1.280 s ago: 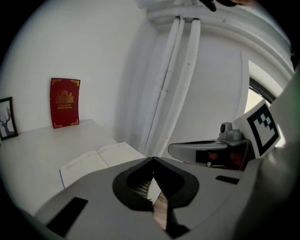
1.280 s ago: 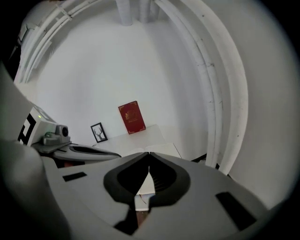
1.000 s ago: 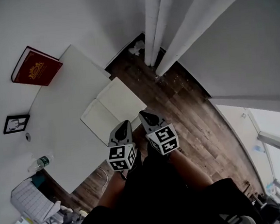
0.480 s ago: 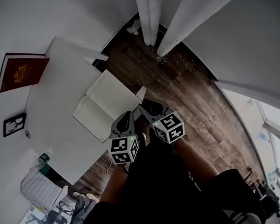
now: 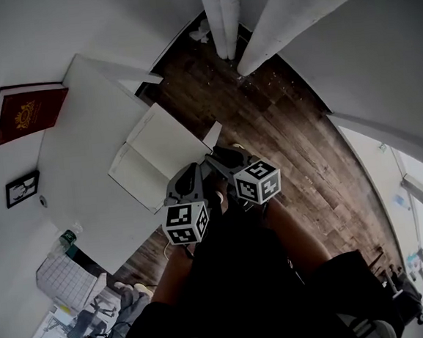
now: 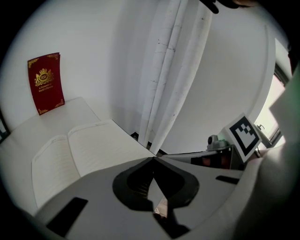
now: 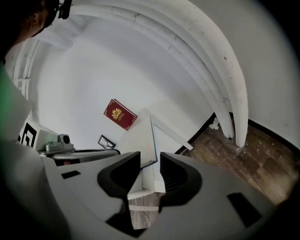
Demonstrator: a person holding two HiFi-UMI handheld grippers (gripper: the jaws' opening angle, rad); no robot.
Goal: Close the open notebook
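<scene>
- Notebook [image 5: 159, 158]: open, flat on white counter [image 5: 78, 161], at counter's floor-side edge, near corner by the tools. Blank pale pages up, spine crease running away from the person. In left gripper view it lies ahead & left of the tool, both pages visible [image 6: 84, 150].
- L tool [image 5: 189, 170]: jaws closed, tips meeting [image 6: 153, 159], nothing betw. them. Sits at near edge of notebook's left page, pointing down at it; contact can't be told. Marker cube twd the person.
- R tool [image 5: 221, 156]: jaws apart & opening [image 7: 150, 157]. Notebook's near corner [image 7: 143, 140], thin blue edge, shows in the gap; pads not pressing on it. Just beside L tool, at notebook's right near corner.
- Red book [image 5: 26, 114]: gold crest on cover, upright against wall at counter's far side, well apart from notebook.
- Small picture frame [image 5: 22, 190]: dark, on wall side of counter, left of notebook.
- Wood floor [image 5: 281, 129]: dark planks, right of counter.
- White pipes [image 5: 220, 16]: run down to floor beyond counter's corner.
</scene>
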